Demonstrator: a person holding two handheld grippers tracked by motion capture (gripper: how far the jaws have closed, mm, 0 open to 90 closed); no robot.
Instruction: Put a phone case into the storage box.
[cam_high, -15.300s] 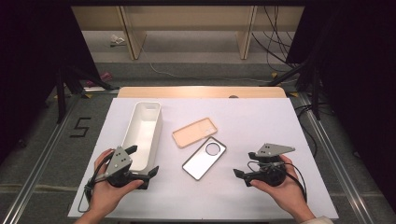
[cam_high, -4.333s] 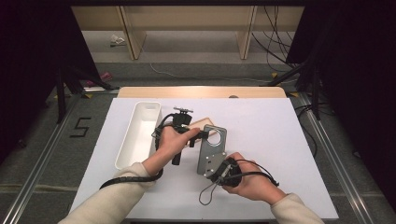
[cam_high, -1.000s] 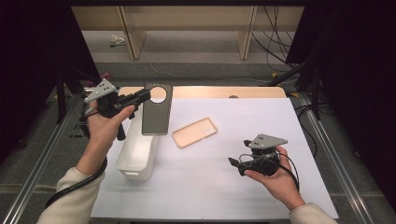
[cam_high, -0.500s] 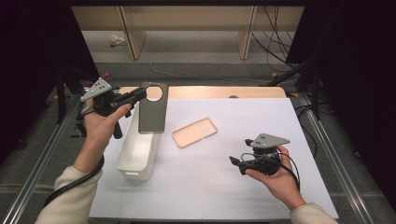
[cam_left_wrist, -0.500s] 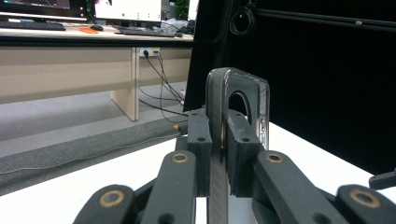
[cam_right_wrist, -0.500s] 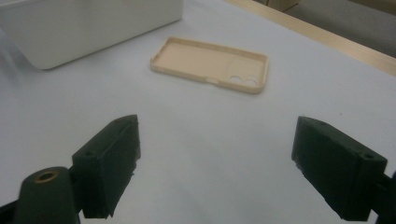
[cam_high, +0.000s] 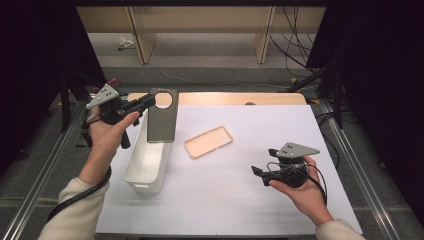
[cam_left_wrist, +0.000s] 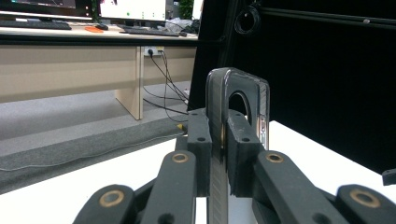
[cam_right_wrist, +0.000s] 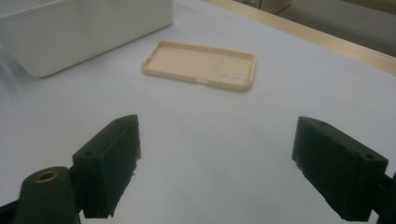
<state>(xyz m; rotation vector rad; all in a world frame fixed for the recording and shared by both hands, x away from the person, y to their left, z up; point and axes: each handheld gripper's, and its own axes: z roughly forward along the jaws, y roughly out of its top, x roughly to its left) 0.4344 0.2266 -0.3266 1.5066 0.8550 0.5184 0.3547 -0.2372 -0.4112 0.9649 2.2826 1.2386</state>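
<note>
My left gripper (cam_high: 145, 102) is shut on a dark grey phone case (cam_high: 162, 116) with a round camera hole, held upright in the air above the far end of the white bin (cam_high: 148, 156). From the left gripper view the case (cam_left_wrist: 237, 100) stands edge-on, clamped between the two jaws of my left gripper (cam_left_wrist: 219, 154). A tan phone case (cam_high: 208, 141) lies flat, open side up, on the white table cover (cam_high: 260, 130). My right gripper (cam_high: 258, 174) rests low at the front right, open and holding nothing. Ahead of that gripper (cam_right_wrist: 215, 163) lies the tan case (cam_right_wrist: 201, 63).
The long white bin (cam_right_wrist: 70, 28) stands at the left of the table. A wooden strip (cam_high: 235, 98) runs along the far edge. Metal rails (cam_high: 40, 170) flank the table, and cables (cam_high: 295, 45) trail over the floor beyond.
My left gripper has carried the dark case slightly toward me and lower over the bin's far end. The right gripper has stayed nearly still.
</note>
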